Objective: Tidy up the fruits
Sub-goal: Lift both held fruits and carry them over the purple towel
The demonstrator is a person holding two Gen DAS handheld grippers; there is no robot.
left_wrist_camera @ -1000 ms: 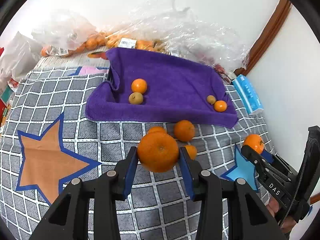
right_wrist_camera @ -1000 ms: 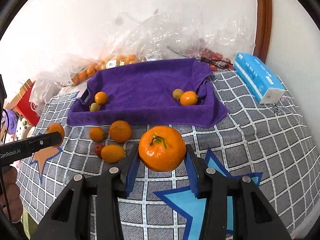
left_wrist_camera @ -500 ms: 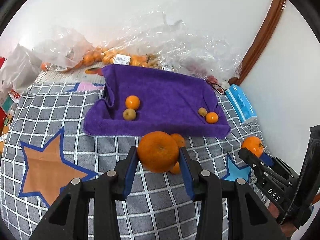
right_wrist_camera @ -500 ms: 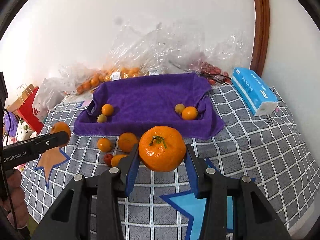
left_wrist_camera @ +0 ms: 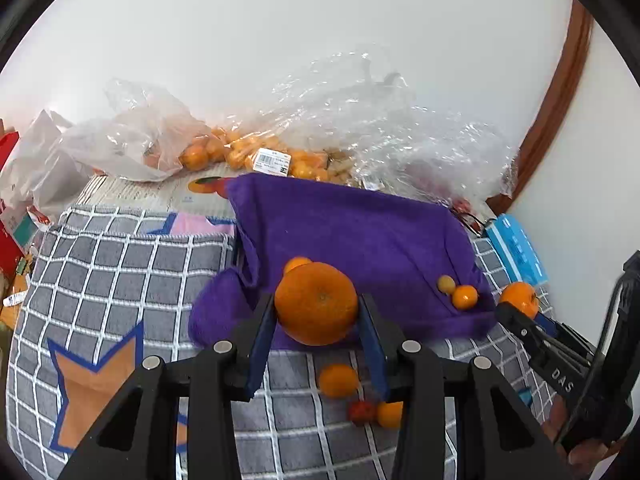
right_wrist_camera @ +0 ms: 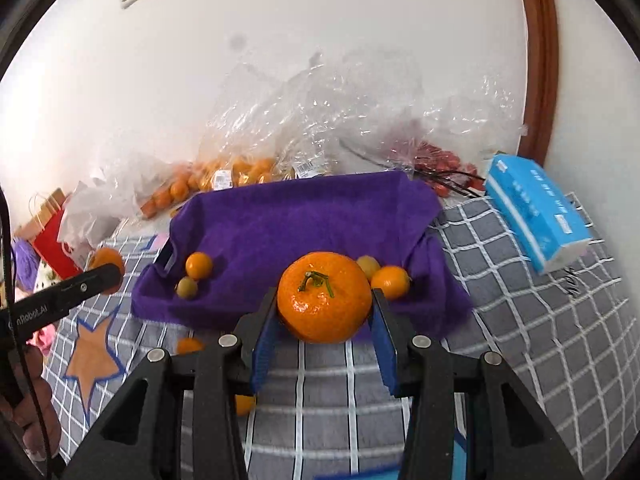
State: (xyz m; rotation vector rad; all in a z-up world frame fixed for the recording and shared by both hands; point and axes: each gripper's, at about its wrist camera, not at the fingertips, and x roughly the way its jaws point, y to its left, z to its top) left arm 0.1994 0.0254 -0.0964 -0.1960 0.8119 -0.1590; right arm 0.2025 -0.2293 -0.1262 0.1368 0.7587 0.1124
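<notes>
My left gripper [left_wrist_camera: 316,316] is shut on a large mandarin [left_wrist_camera: 316,303], held over the near edge of the purple-cloth tray [left_wrist_camera: 360,232]. My right gripper [right_wrist_camera: 325,312] is shut on a stemmed mandarin [right_wrist_camera: 324,297] just in front of the same tray [right_wrist_camera: 304,216]. Inside the tray lie a small orange [right_wrist_camera: 199,265] and a greenish fruit [right_wrist_camera: 187,287] on the left, and another such pair [right_wrist_camera: 390,281] on the right. Loose small fruits [left_wrist_camera: 338,380] and a red one [left_wrist_camera: 361,412] rest on the checked cloth in front.
Clear plastic bags of oranges [left_wrist_camera: 240,152] and red fruit [right_wrist_camera: 440,160] pile against the wall behind the tray. A blue tissue pack [right_wrist_camera: 536,212] lies at the right. A red paper bag [right_wrist_camera: 48,240] stands at the far left. The right gripper shows in the left wrist view [left_wrist_camera: 516,304].
Both grippers have risen and moved toward the tray with their mandarins; the loose fruits on the cloth now lie below and behind the fingertips.
</notes>
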